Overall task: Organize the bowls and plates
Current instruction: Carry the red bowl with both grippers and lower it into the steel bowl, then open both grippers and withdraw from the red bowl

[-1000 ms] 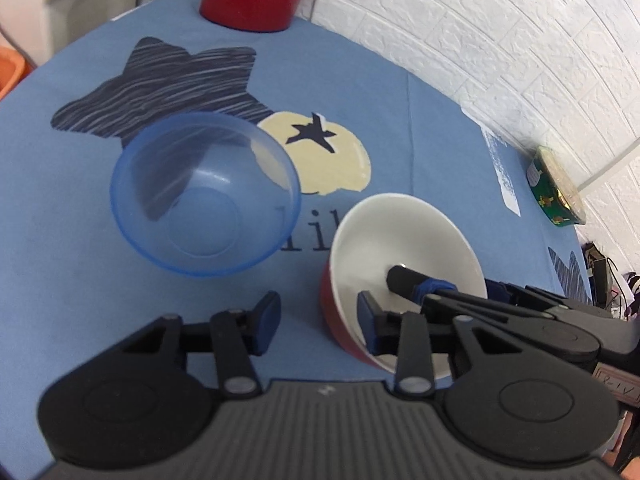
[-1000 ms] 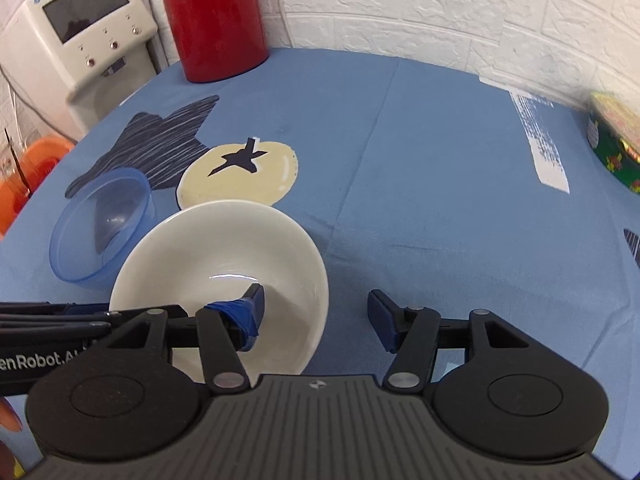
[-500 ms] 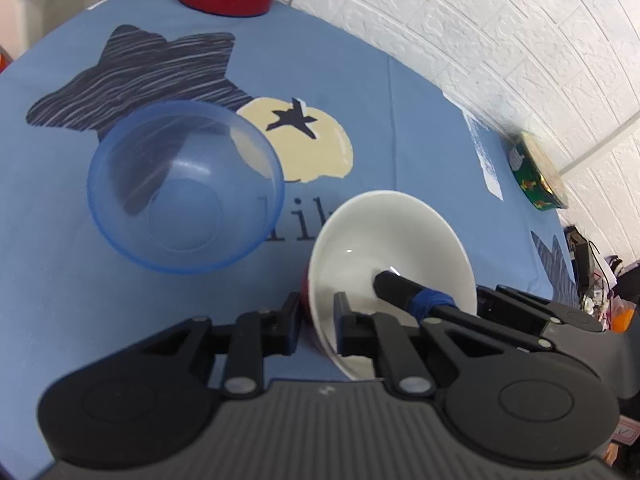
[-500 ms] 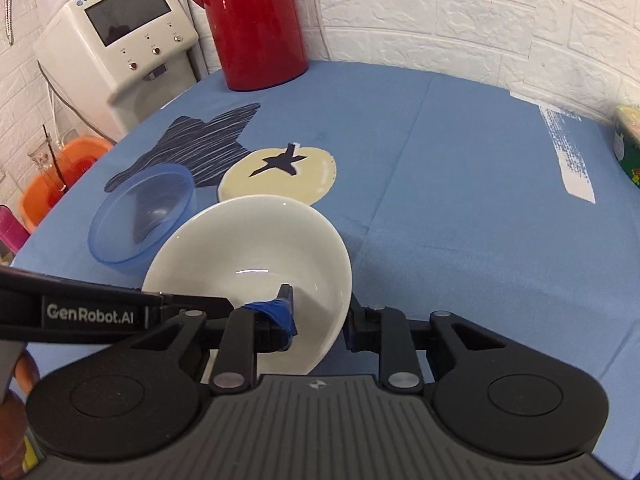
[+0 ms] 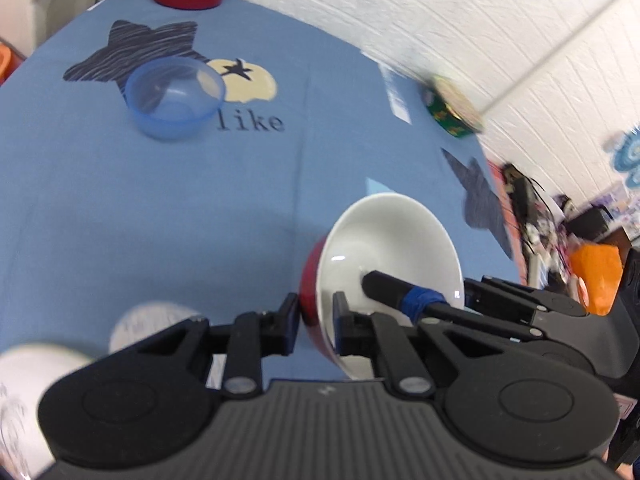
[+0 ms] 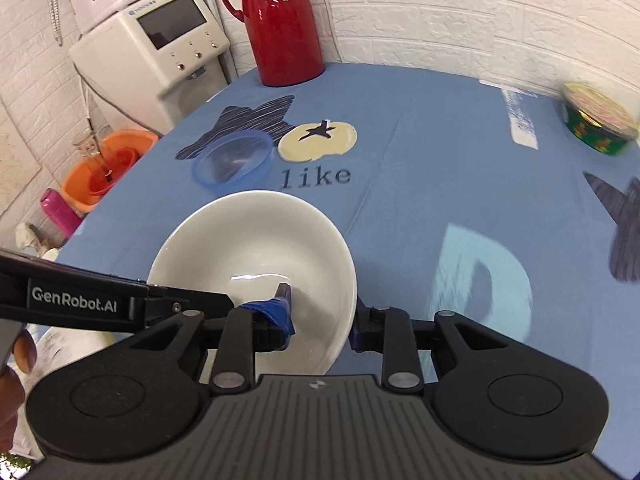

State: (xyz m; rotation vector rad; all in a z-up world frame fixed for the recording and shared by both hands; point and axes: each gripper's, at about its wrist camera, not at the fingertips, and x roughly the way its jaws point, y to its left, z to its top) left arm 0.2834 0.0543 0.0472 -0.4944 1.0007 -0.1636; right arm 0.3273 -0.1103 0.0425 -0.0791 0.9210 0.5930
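A bowl, white inside and red outside, is held up off the blue tablecloth by both grippers. My left gripper is shut on its left rim. My right gripper is shut on its right rim, one finger inside the bowl. A clear blue plastic bowl stands on the cloth far ahead, by the dark star print. White dishes show blurred at the lower left of the left wrist view.
A red thermos jug stands at the table's back edge. A green round tin sits at the far right. A white dispenser and an orange basin are off the table's left side.
Both grippers have lifted the red-and-white bowl and drawn it back and to the right, away from the blue bowl. The word "like" on the cloth is now uncovered.
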